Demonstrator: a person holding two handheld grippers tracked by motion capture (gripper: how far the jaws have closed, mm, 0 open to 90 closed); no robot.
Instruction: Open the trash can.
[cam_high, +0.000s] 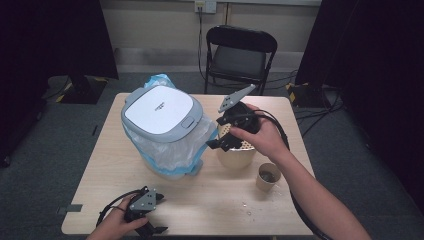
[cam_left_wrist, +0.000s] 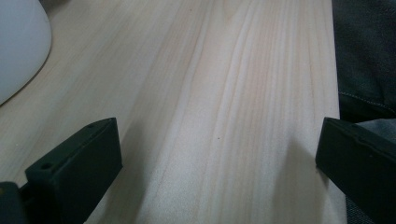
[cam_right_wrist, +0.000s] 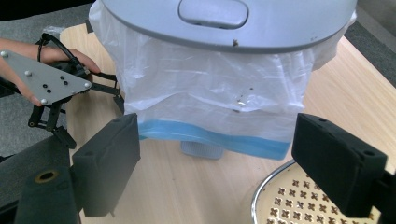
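Note:
A pedal bin (cam_high: 160, 112) with a grey and white lid and a clear plastic liner stands left of centre on the wooden table (cam_high: 210, 200). To its right sits a beige bowl (cam_high: 240, 156) holding a perforated strainer (cam_right_wrist: 289, 198) with a metal rim. My right gripper (cam_high: 220, 144) hovers over that bowl's left edge, held in a hand, jaws open and empty (cam_right_wrist: 217, 140), facing the bin (cam_right_wrist: 210, 79). My left gripper (cam_high: 152, 230) rests near the table's front left edge, its jaws open wide over bare wood (cam_left_wrist: 219, 144).
A paper cup (cam_high: 267, 177) with dark dregs stands right of the bowl, with a few droplets on the table in front. A black folding chair (cam_high: 240, 55) stands behind the table. The bin's pedal (cam_right_wrist: 201, 149) pokes out at its base.

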